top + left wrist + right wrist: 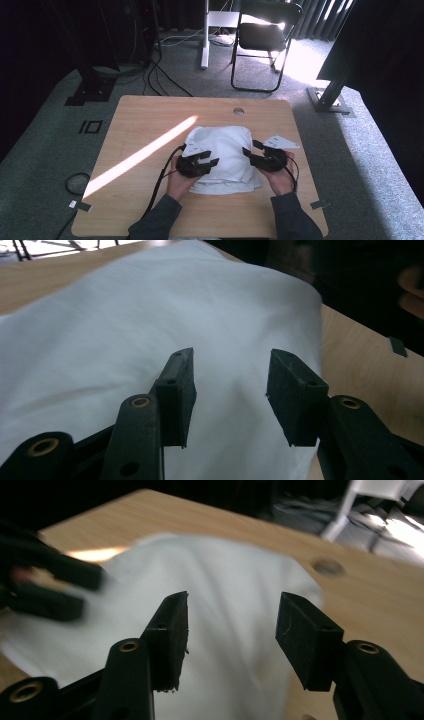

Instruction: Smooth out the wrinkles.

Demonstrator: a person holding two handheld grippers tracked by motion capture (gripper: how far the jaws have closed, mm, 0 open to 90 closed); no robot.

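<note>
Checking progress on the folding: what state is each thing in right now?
white cloth: folded, lying flat on the table
left gripper: open above the cloth, nothing held
right gripper: open above the cloth, nothing held
folding chair: unfolded, standing beyond the table

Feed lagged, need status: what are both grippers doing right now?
Left gripper: jaws open over the white cloth, gripping nothing.
Right gripper: jaws open over the cloth, gripping nothing.

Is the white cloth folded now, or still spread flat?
Folded. The white cloth lies as a compact rectangle on the table, with stacked layer edges showing along its near side.
</note>
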